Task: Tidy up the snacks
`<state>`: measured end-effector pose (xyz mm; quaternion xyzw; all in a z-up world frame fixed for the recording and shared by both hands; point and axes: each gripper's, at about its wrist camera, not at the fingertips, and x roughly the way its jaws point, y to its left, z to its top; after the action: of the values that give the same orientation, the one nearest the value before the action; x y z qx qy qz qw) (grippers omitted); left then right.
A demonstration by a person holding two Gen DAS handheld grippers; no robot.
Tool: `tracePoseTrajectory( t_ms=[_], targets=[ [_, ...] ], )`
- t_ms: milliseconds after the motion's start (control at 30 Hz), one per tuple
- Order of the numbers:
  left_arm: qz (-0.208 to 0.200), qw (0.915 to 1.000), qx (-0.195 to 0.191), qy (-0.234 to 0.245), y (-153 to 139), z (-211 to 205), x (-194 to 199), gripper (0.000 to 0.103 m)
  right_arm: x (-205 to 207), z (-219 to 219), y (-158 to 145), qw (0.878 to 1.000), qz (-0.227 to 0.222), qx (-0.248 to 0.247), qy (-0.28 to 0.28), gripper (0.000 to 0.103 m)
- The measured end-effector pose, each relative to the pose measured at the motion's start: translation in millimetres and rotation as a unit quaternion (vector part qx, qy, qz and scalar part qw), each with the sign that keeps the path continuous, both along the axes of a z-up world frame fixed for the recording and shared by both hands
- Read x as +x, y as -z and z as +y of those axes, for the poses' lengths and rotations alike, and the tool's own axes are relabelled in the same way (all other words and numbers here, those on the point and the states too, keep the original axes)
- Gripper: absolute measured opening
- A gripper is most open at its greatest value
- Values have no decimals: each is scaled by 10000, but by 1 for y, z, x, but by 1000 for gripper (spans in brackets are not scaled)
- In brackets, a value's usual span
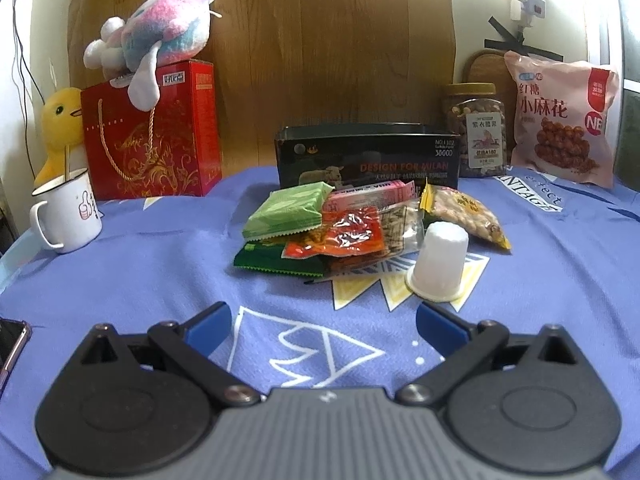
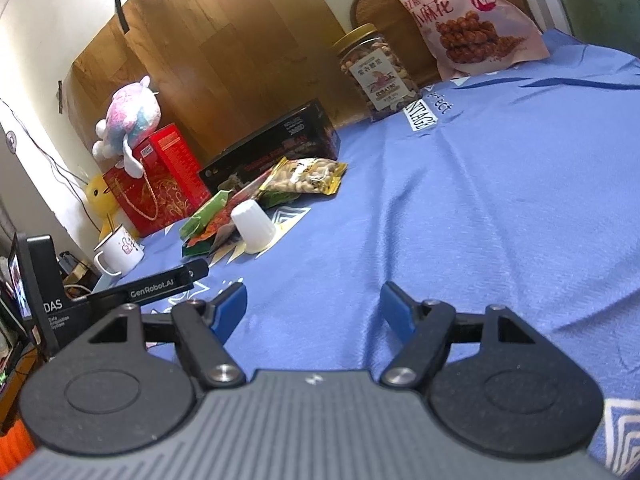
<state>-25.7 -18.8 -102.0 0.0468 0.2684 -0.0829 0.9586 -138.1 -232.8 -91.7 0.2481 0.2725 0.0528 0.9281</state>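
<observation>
A pile of small snack packs lies mid-table: a light green pack (image 1: 286, 210), a red pack (image 1: 340, 236), a pink pack (image 1: 372, 192), a peanut pack (image 1: 464, 212) and a dark green pack (image 1: 276, 260). A white upturned cup (image 1: 440, 262) stands at the pile's right front. An open black box (image 1: 366, 156) stands behind the pile. My left gripper (image 1: 324, 326) is open and empty, short of the pile. My right gripper (image 2: 312, 306) is open and empty, right of the pile; that view shows the cup (image 2: 254, 226), the peanut pack (image 2: 308, 176) and the box (image 2: 276, 146).
A red gift bag (image 1: 150, 136) with a plush toy (image 1: 156, 36) on top, a yellow duck (image 1: 60, 128) and a white mug (image 1: 68, 214) stand at the left. A nut jar (image 1: 478, 132) and a pink snack bag (image 1: 560, 120) stand at the back right. A blue cloth (image 1: 160, 272) covers the table.
</observation>
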Motion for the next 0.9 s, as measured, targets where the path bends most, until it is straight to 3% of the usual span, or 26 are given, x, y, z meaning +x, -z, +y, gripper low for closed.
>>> tracePoseTrajectory(
  t_ms=[333, 667, 900],
  targets=[
    [115, 9985, -522, -70, -2, 18, 4, 99, 8, 9, 2, 9998, 91, -139, -93, 67],
    [-214, 9911, -1237, -438, -7, 42, -1, 99, 34, 35, 4, 9983, 41, -430, -396, 65],
    [273, 9832, -1664, -698, 0, 61, 13, 95, 71, 48, -7, 9931, -37, -815, -845, 65]
  ],
)
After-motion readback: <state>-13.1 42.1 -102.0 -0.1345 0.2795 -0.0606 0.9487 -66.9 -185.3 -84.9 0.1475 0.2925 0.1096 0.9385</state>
